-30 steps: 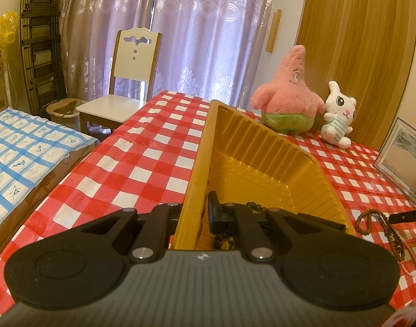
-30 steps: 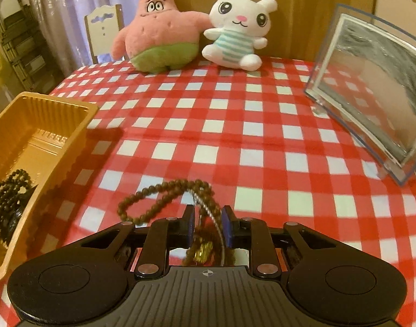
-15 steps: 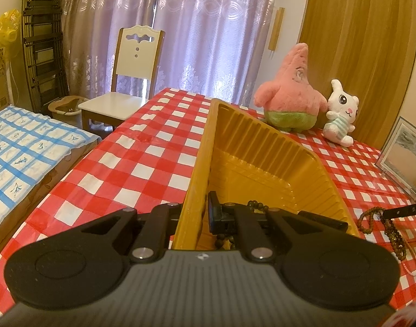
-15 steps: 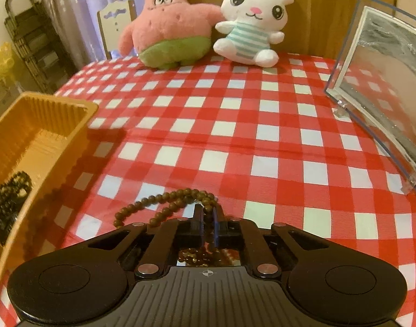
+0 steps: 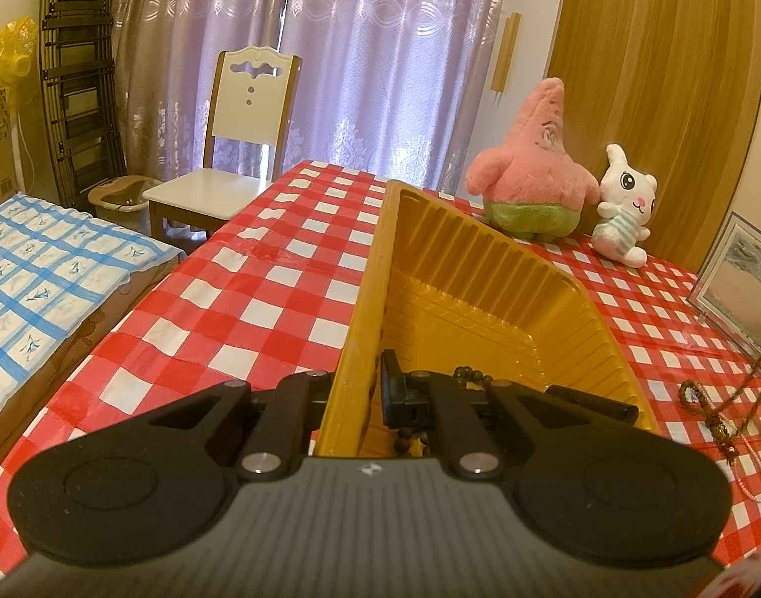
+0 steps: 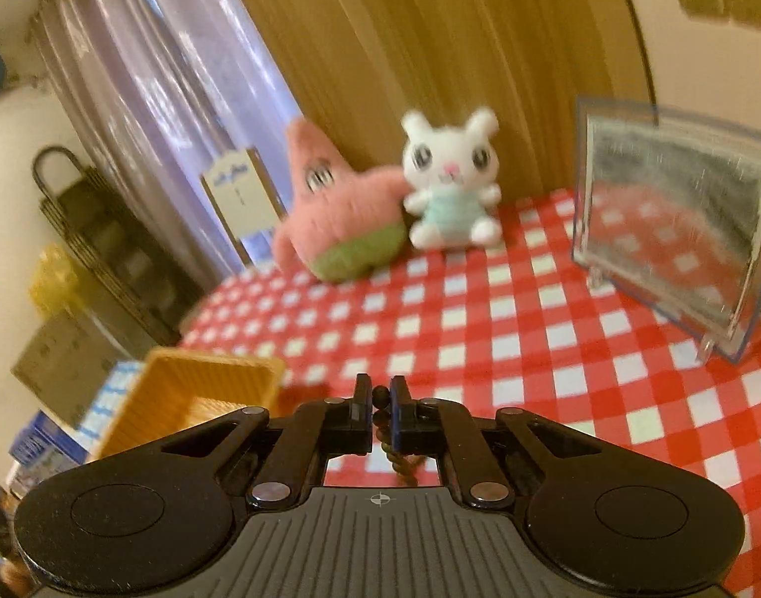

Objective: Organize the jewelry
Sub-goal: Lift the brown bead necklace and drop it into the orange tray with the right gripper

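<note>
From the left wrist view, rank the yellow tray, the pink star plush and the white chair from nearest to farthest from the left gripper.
1. Yellow tray: its side wall is clamped in the left gripper.
2. Pink star plush: far right, on the table.
3. White chair: far left, beyond the table's edge.

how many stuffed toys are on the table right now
2. The pink star plush sits at the far edge of the checked table, in front of the wooden door. The white bunny plush sits right beside it, touching it. Others may be out of view.
</note>
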The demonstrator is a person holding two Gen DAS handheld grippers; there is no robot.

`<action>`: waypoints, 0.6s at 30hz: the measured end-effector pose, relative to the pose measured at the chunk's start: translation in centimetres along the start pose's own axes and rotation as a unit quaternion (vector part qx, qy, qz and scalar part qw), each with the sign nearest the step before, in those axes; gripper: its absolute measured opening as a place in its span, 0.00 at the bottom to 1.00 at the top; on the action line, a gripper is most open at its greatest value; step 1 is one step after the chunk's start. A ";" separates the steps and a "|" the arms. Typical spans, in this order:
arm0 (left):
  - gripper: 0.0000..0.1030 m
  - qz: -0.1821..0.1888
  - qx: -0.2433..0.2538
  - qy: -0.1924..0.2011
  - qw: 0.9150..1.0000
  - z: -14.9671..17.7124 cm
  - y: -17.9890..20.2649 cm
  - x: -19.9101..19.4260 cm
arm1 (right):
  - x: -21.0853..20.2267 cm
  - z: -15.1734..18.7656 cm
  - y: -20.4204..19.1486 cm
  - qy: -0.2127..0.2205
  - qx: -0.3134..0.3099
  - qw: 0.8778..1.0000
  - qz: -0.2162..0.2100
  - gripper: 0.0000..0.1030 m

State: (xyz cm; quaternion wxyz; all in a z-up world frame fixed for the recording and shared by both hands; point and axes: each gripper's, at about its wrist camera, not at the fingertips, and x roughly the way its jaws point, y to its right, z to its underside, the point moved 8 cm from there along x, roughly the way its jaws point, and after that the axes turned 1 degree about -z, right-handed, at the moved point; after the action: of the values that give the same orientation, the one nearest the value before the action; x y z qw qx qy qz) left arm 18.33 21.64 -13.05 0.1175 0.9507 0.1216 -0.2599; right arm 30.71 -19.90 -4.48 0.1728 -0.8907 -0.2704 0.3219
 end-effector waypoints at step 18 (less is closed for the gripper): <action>0.08 0.006 0.003 0.004 1.000 -0.2 0.1 -0.1 | -6.8 -4.3 -5.1 0.051 -0.002 0.999 -0.013 0.06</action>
State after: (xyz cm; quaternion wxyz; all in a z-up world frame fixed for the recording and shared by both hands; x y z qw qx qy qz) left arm 18.36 21.56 -12.84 0.1159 0.9528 0.1160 -0.2553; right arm 27.22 -20.44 4.41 0.1884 -0.9027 -0.2738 0.2732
